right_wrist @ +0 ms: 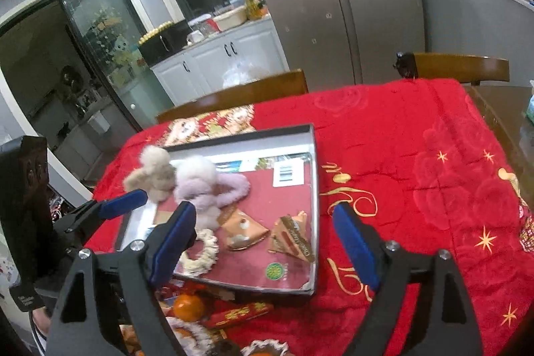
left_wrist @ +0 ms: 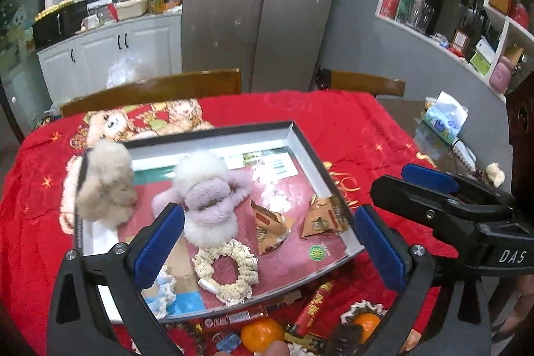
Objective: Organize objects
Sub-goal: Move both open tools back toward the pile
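both tongs, left tongs (left_wrist: 268, 237) and right tongs (right_wrist: 265, 242), hang spread and empty above a shallow tray (left_wrist: 310, 155) on the red-covered bench (left_wrist: 367, 129), likely freed to fetch loose items near its front edge (oranges, a red packet). inside lie fluffy hair ties (left_wrist: 207, 189), a cream scrunchie (left_wrist: 227, 272) and two snack packets (left_wrist: 320, 216); the tray's long axis runs left to right.

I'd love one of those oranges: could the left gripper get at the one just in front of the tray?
Probably yes. The left gripper is open and empty, and the orange lies uncovered on the red cloth just outside the tray, beneath the gripper. Wrapped sweets crowd around it, though.
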`<state>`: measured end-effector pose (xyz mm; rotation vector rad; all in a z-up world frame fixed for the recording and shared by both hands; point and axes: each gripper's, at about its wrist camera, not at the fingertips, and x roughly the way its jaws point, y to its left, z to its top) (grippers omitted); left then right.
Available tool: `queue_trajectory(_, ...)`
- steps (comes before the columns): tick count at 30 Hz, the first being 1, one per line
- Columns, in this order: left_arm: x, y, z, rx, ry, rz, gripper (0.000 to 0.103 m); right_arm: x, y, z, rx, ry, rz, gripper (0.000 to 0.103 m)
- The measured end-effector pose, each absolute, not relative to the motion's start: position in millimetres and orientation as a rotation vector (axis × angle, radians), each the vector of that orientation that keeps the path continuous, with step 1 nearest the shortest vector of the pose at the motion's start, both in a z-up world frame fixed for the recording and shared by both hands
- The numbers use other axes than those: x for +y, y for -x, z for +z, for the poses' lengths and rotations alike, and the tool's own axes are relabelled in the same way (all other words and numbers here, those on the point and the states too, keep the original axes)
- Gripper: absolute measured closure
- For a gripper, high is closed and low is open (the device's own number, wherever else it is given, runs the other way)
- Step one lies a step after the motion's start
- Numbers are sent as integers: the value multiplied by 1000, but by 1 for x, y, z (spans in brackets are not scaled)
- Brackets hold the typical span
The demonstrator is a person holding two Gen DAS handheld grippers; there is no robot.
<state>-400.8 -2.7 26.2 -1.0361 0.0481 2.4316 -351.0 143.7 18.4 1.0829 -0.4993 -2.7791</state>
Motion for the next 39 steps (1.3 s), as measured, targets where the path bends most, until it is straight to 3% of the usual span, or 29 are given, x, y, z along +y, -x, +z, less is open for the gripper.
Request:
queue_trajectory(16,-48,319,108,-4,834,2509,0,129,271,95,-463,-881,-2845,16)
queue_trajectory(39,-107,190,154,55,584,2607,0,112,146,133,-434,-636,-2995,16)
